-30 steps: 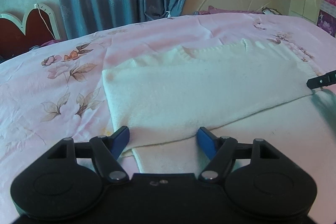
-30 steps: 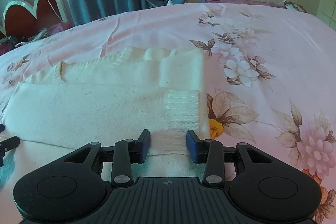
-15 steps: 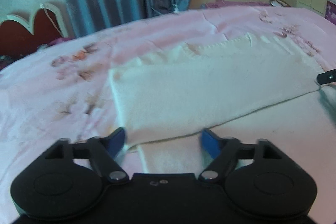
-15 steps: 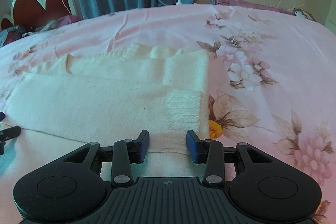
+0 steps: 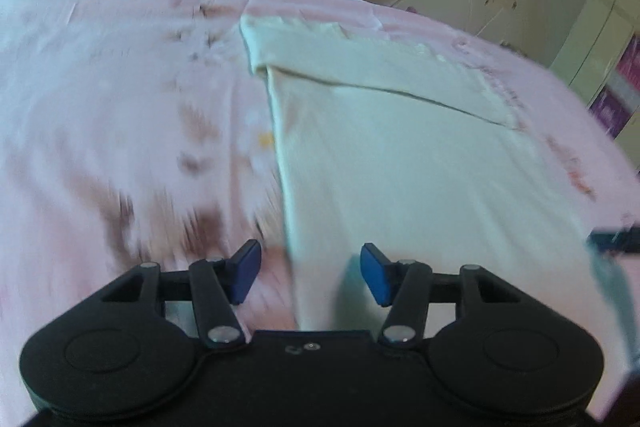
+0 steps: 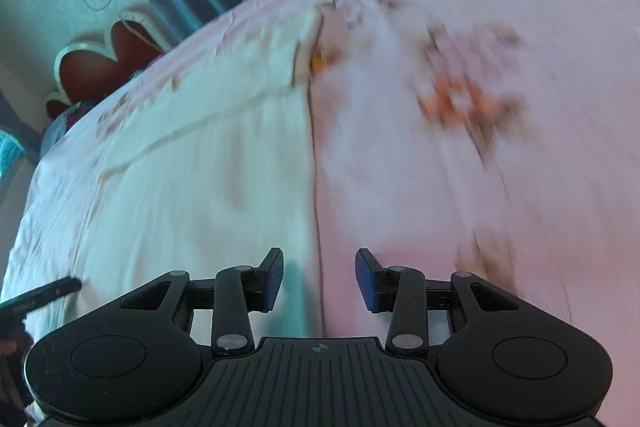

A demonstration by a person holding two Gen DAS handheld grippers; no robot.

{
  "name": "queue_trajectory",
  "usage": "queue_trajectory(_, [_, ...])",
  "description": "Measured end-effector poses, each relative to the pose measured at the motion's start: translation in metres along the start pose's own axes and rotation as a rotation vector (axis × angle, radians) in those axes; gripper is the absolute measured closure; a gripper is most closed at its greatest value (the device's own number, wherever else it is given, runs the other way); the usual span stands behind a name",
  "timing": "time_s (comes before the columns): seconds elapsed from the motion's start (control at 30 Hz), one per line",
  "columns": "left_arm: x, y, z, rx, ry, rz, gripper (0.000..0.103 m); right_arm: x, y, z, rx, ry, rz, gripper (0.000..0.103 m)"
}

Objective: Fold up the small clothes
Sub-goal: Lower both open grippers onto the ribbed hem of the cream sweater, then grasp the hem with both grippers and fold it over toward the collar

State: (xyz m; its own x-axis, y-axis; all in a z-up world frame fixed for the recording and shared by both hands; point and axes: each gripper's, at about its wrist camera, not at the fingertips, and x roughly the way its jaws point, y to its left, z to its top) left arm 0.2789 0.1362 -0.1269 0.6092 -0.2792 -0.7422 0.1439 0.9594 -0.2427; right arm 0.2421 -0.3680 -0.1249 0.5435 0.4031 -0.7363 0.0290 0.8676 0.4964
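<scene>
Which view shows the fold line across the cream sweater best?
The left wrist view: there the folded edge runs as a fairly clear dark line across the cream sweater, with the layer beyond it visible. The right wrist view shows the same fold only as a faint, motion-blurred crease.

- Your cream knitted garment [image 5: 404, 155] lies flat on the pink floral bedsheet [image 5: 100, 99].
- At its far end you see a band folded over across its width, its edge running as a straight slanted line.
- Its long side edges run straight toward you; motion blur hides the finer detail.
</scene>
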Motion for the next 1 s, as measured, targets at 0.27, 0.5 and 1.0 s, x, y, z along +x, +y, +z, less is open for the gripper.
queue_trajectory(0.27, [-0.041,0.011,-0.054,-0.216,-0.003,-0.121,0.067,-0.038,-0.01,-0.053,0.063,0.007,0.122,0.064])
queue_trajectory(0.5, [-0.071,0.014,-0.102,-0.325,-0.015,-0.201,0.071,-0.057,-0.013,-0.092,0.095,0.03,0.22,0.064])
queue_trajectory(1.0, [-0.077,0.01,-0.122,-0.361,-0.049,-0.274,0.098,-0.075,-0.012,-0.105,0.143,-0.049,0.346,0.1])
